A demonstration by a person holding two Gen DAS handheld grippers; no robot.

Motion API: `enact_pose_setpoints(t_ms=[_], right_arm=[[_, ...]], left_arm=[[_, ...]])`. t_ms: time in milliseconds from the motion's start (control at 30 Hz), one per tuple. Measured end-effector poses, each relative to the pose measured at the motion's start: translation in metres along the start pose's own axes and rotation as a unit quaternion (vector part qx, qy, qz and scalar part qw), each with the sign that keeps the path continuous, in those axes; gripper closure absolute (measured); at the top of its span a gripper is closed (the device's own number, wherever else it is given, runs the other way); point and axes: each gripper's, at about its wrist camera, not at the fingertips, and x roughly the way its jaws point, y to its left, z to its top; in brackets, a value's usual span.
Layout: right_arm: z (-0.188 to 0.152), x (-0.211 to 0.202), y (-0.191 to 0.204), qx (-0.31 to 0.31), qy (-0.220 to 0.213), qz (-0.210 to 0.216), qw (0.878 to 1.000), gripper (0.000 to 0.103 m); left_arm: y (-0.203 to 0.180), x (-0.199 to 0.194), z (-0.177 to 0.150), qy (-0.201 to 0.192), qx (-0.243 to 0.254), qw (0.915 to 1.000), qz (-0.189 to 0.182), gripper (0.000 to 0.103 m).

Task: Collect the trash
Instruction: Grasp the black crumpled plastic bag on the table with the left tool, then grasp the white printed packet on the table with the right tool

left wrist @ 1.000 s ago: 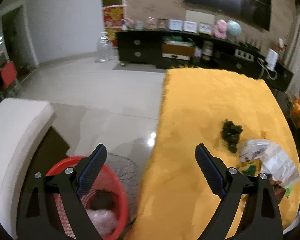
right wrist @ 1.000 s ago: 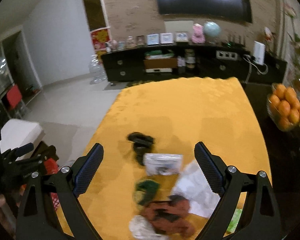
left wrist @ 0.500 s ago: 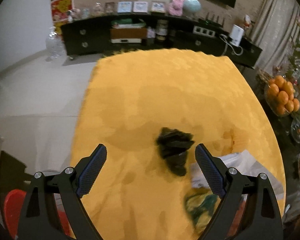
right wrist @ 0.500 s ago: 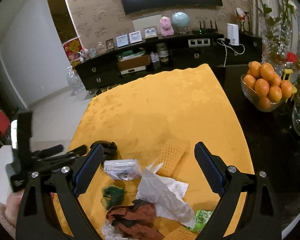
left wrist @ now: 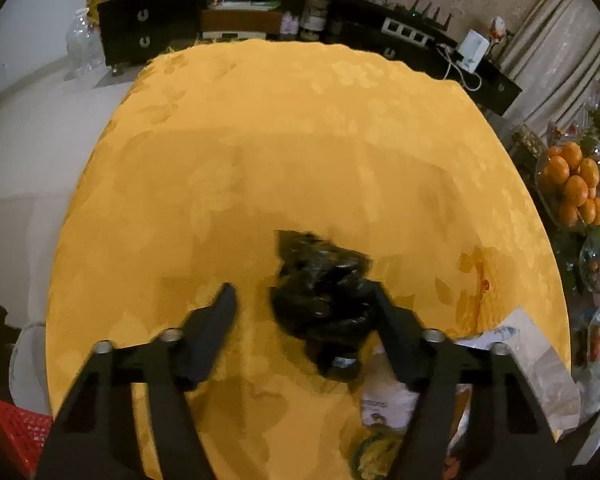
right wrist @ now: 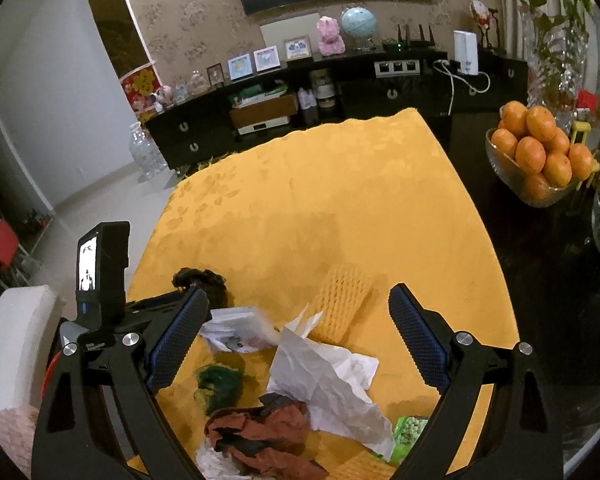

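Yellow tablecloth (left wrist: pixel 300 152) fills the left wrist view, bare on its far half, floor past its left edge. Left gripper (left wrist: pixel 304 300) is closing around the crumpled black bag (left wrist: pixel 324 292); right finger touches it, left finger stands clear. Only this view shows the red basket (left wrist: pixel 8 428).

Right wrist view: right gripper (right wrist: pixel 300 312) wide open, holding nothing, above white paper (right wrist: pixel 332 376), yellow foam net (right wrist: pixel 342 300), brown wrapper (right wrist: pixel 268 436). Bowl of oranges (right wrist: pixel 540 156) stands off the cloth's right edge.
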Motion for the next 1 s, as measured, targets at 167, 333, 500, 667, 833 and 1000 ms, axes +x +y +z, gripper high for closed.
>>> enact_pose_setpoints(t_ms=[167, 333, 500, 667, 833, 1000], right_arm=[[-0.001, 0.002, 0.001, -0.004, 0.002, 0.001, 1.000, 0.014], [0.001, 0.008, 0.002, -0.010, 0.004, 0.000, 1.000, 0.014], [0.000, 0.015, 0.010, -0.018, 0.011, 0.009, 1.000, 0.014], [-0.002, 0.028, 0.027, -0.040, 0.023, 0.026, 0.999, 0.014], [-0.004, 0.054, 0.048, -0.066, 0.051, 0.042, 0.996, 0.014], [-0.008, 0.080, 0.071, -0.101, 0.073, 0.043, 0.991, 0.014]], left_arm=[[-0.002, -0.002, -0.002, -0.012, 0.009, 0.9999, 0.000, 0.066], [0.004, -0.015, -0.003, -0.024, 0.000, 0.9997, 0.005, 0.068], [0.015, -0.044, -0.003, -0.055, -0.011, 0.9983, 0.014, 0.068], [0.030, -0.076, -0.007, -0.085, -0.018, 0.9953, 0.043, 0.068], [0.043, -0.100, -0.016, -0.105, -0.013, 0.9913, 0.079, 0.068], [0.058, -0.115, -0.023, -0.117, -0.009, 0.9877, 0.103, 0.068]])
